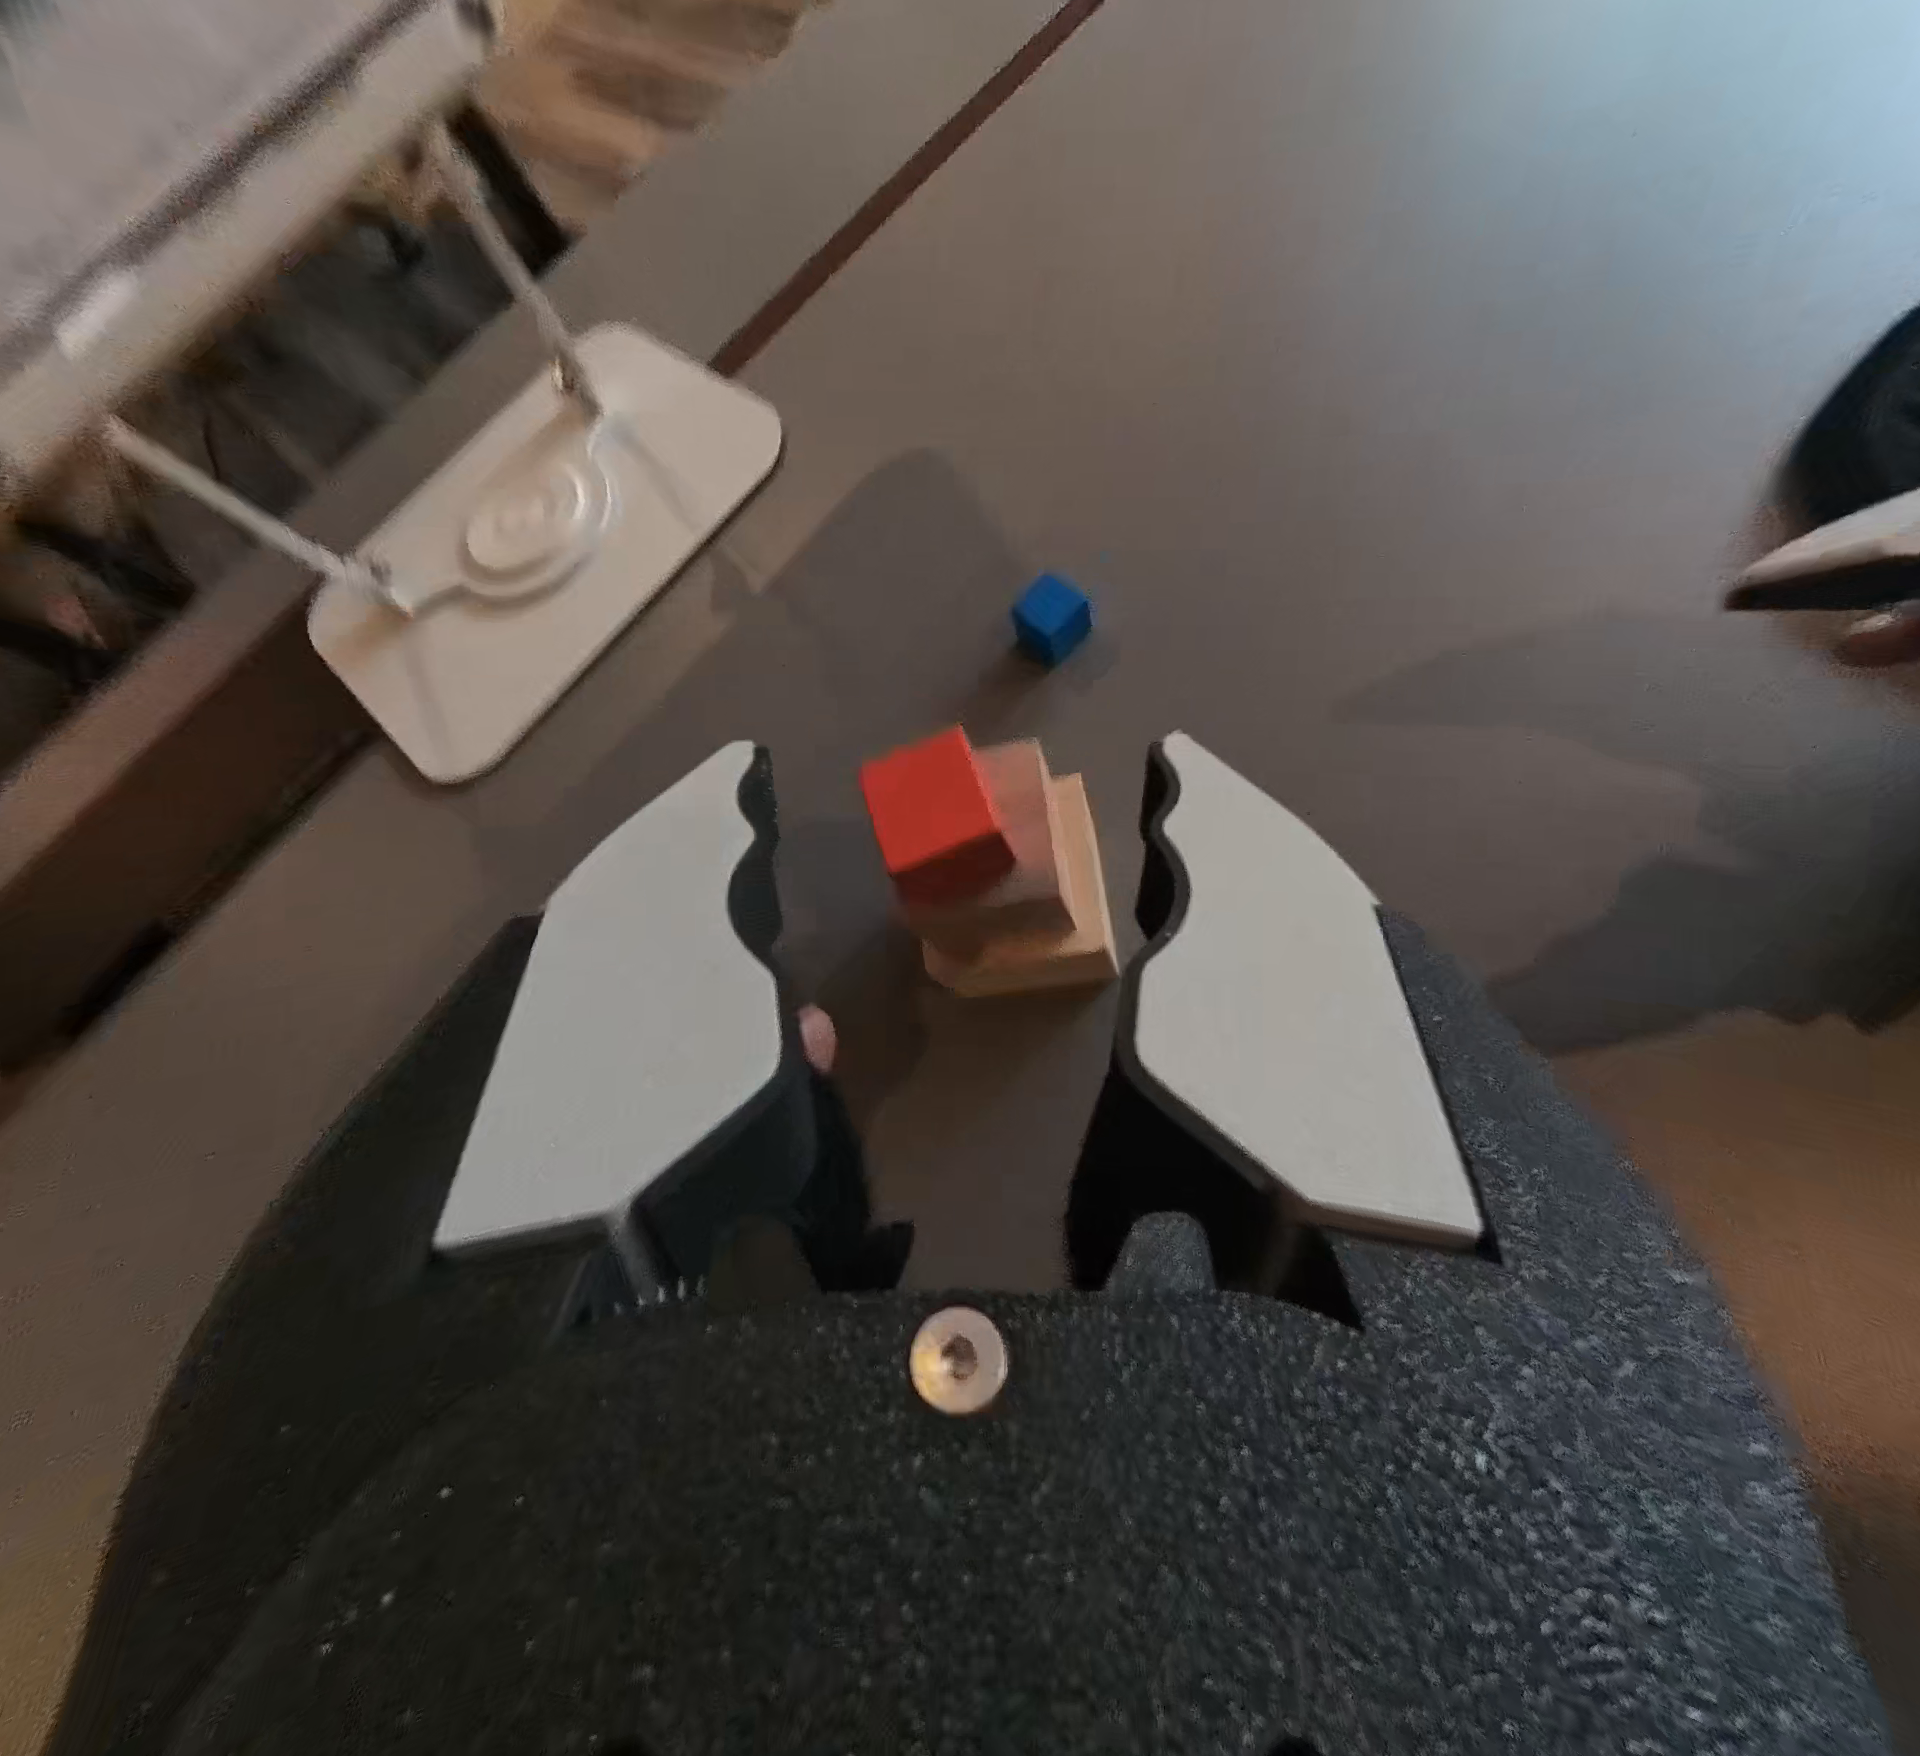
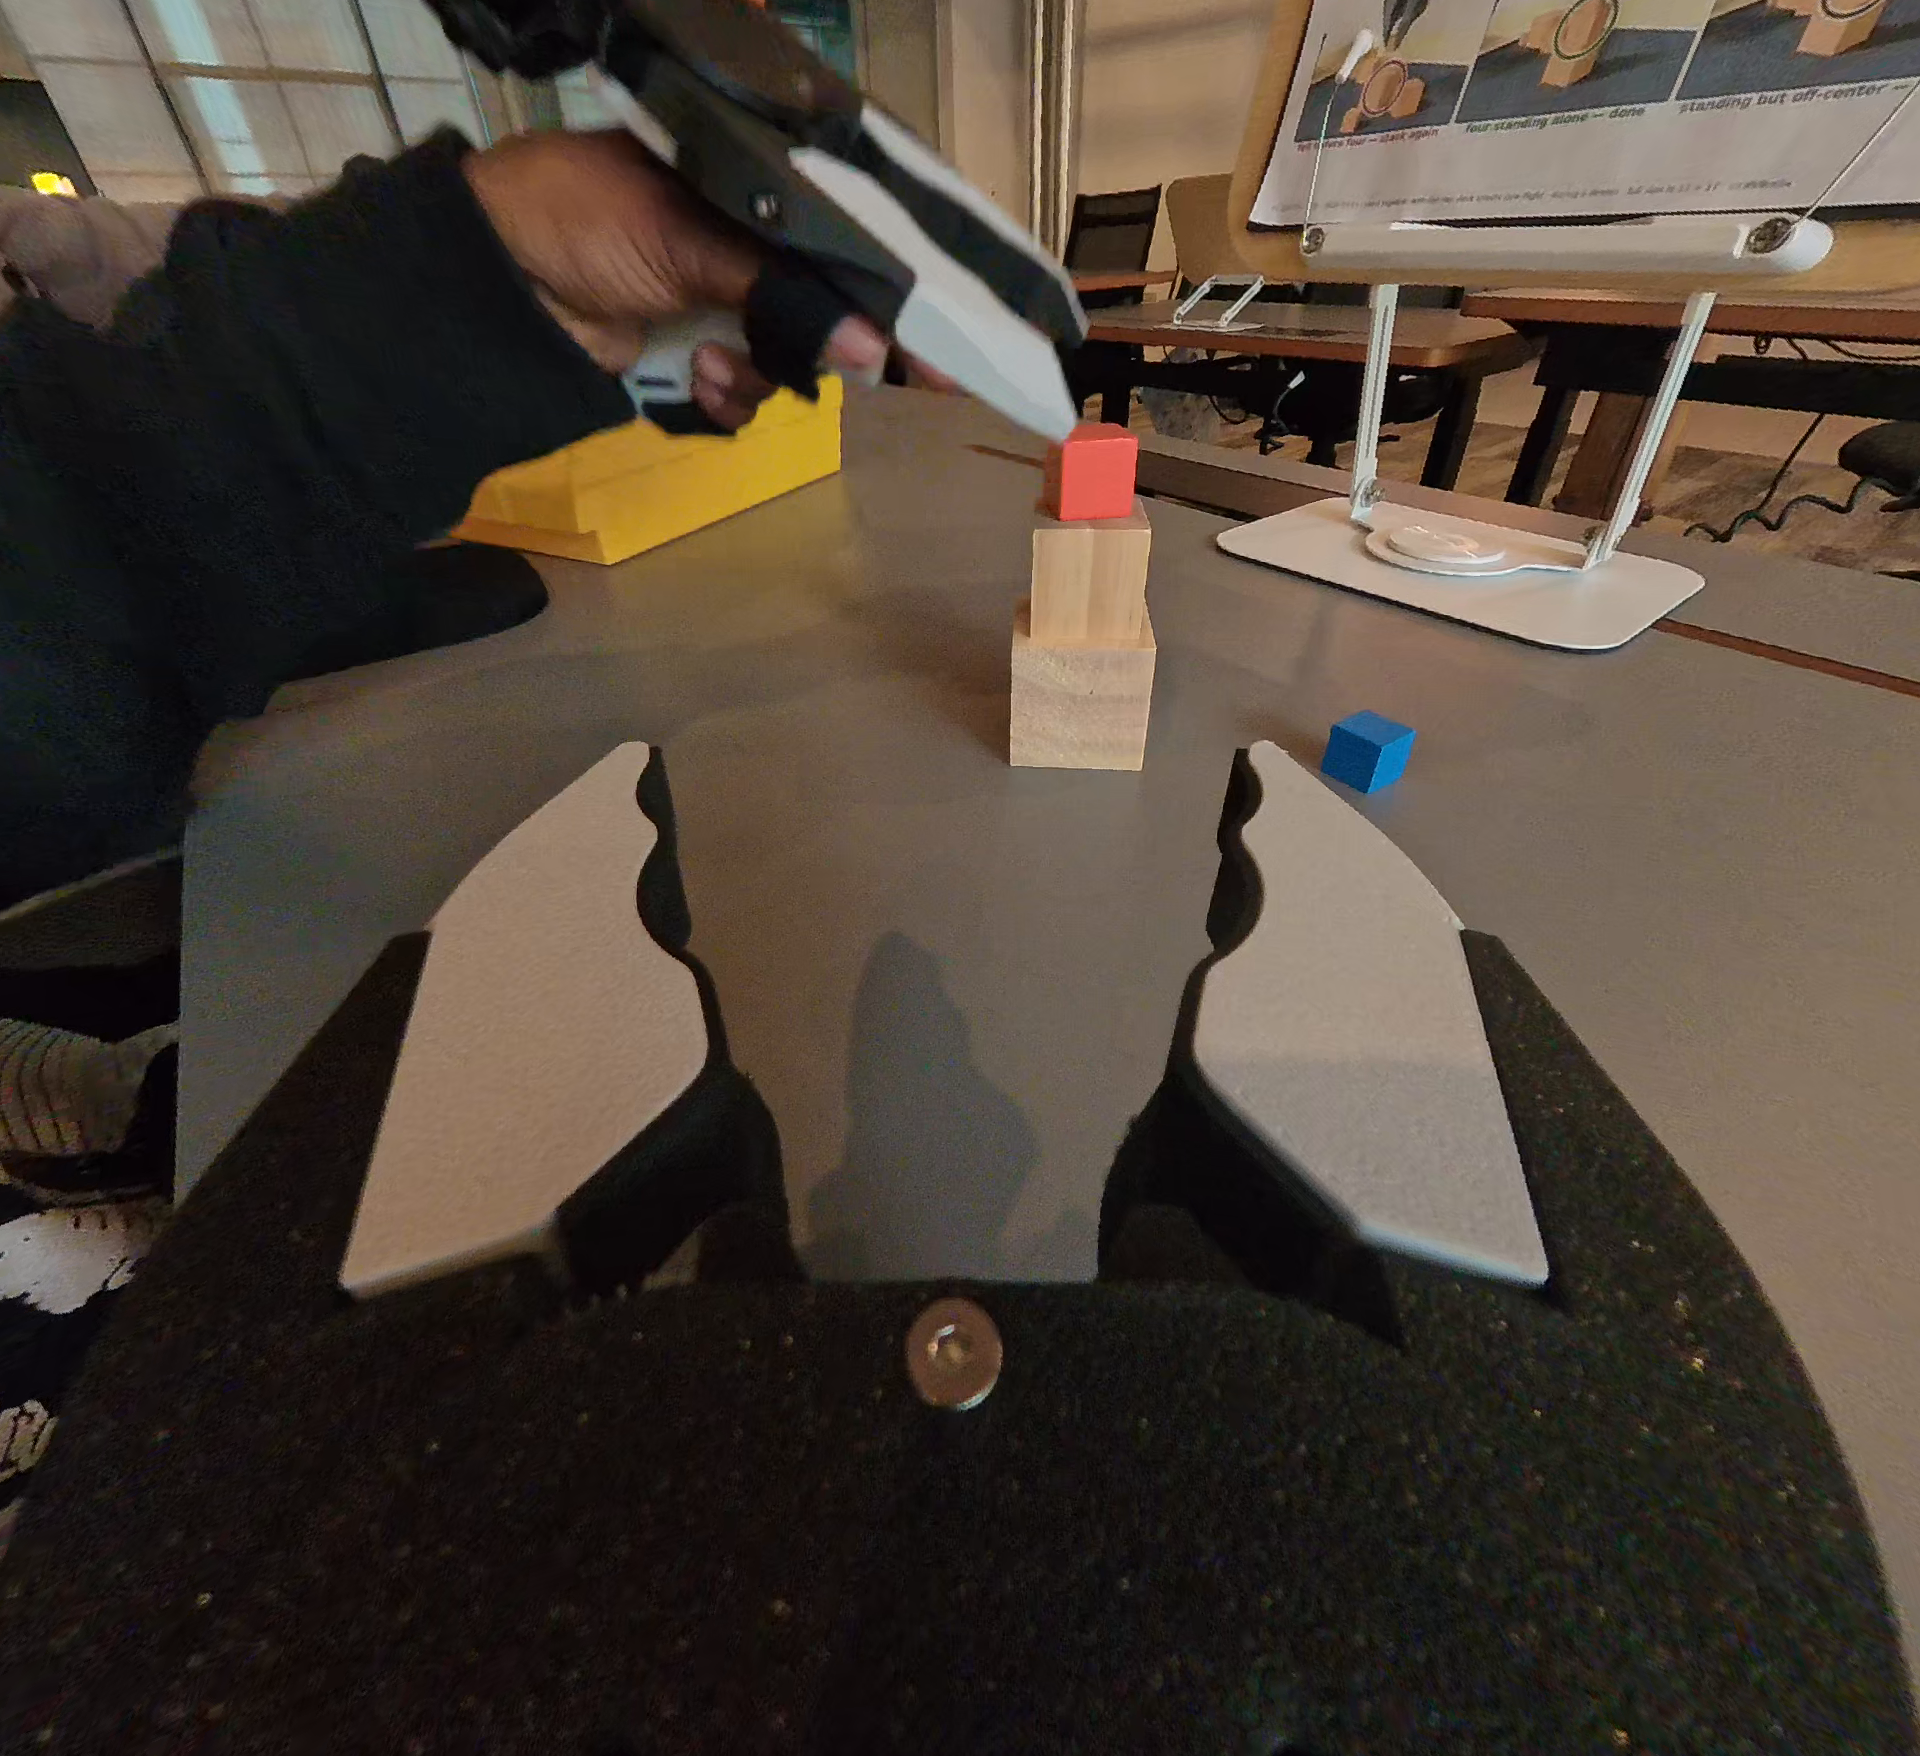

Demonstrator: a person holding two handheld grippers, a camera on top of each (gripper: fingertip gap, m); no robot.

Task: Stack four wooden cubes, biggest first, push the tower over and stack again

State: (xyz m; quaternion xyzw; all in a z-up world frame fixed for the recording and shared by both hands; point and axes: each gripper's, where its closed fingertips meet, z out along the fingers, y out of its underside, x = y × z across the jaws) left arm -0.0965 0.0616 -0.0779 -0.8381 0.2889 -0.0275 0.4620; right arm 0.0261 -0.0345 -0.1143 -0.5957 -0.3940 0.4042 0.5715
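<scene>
A tower of three cubes stands on the grey table: a big plain wooden cube (image 2: 1081, 704) at the bottom, a smaller plain wooden cube (image 2: 1089, 579) on it, and a red cube (image 2: 1089, 472) on top. A small blue cube (image 2: 1366, 750) lies on the table to the right of the tower. My left gripper (image 1: 961, 771) is open and hovers above the tower; the red cube (image 1: 935, 818) shows between its fingers. In the right wrist view its tips (image 2: 1049, 413) sit just up-left of the red cube. My right gripper (image 2: 945, 771) is open and empty, low in front of the tower.
A white stand (image 2: 1455, 563) holding an instruction sheet (image 2: 1621, 23) is at the back right, also in the left wrist view (image 1: 540, 553). A yellow block (image 2: 665, 491) lies at the back left. A person's sleeved arm (image 2: 260, 418) reaches over the left side.
</scene>
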